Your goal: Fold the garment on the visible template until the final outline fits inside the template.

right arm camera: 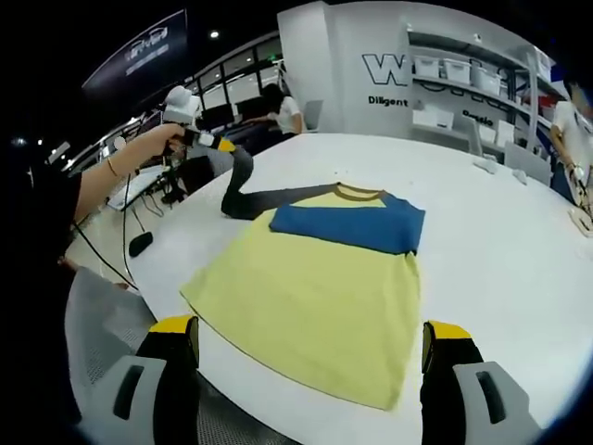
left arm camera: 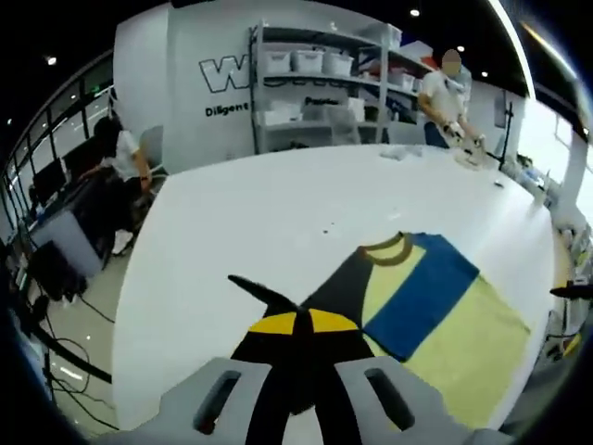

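Observation:
A T-shirt [right arm camera: 315, 297] lies flat on the white table [right arm camera: 500, 250]. It has a pale yellow body, a blue chest band [right arm camera: 352, 225], a brown collar [right arm camera: 357, 193] and dark grey sleeves. My left gripper [left arm camera: 296, 324] is shut on one grey sleeve [left arm camera: 264, 292], which hangs between its yellow-tipped jaws. In the right gripper view that sleeve [right arm camera: 243, 181] rises off the table to the left gripper [right arm camera: 218, 144], held in a person's hand [right arm camera: 153, 144]. My right gripper [right arm camera: 310, 329] is open, its jaws wide apart just short of the shirt's hem with nothing between them.
The rounded table edge [left arm camera: 139, 278] runs close on the left, with floor and cables below. Small items [left arm camera: 473, 158] lie at the table's far end, where a person [left arm camera: 445, 93] stands. Shelves with white bins [left arm camera: 315, 65] line the back wall. Another person [left arm camera: 120, 158] sits at a desk.

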Demonstrator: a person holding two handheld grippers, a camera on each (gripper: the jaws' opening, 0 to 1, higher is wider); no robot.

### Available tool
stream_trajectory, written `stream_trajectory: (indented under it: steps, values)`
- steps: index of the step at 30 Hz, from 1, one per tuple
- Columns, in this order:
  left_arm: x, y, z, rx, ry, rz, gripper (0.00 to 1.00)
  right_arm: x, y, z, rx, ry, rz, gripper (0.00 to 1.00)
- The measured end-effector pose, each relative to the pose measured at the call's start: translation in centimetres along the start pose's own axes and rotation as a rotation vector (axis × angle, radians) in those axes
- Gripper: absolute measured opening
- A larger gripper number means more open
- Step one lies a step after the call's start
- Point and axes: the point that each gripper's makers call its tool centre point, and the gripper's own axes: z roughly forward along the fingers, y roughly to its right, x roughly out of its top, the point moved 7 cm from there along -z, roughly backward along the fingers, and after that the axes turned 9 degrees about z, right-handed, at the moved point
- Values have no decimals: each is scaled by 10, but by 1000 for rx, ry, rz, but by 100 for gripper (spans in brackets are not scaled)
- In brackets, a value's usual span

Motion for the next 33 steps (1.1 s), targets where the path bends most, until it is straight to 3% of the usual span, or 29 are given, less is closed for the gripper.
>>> stream_trajectory:
  steps: [7,17,33]
  values:
    - [27,26,8,-51,48,3,0,0,-1,1,3,2,-1,99]
    - [50,71,23,-151,76,29,0,-2,-4,3,4,17,13,99]
    - [62,140,44,-258,87,62,0,-6,-3,4,3,13,19,99]
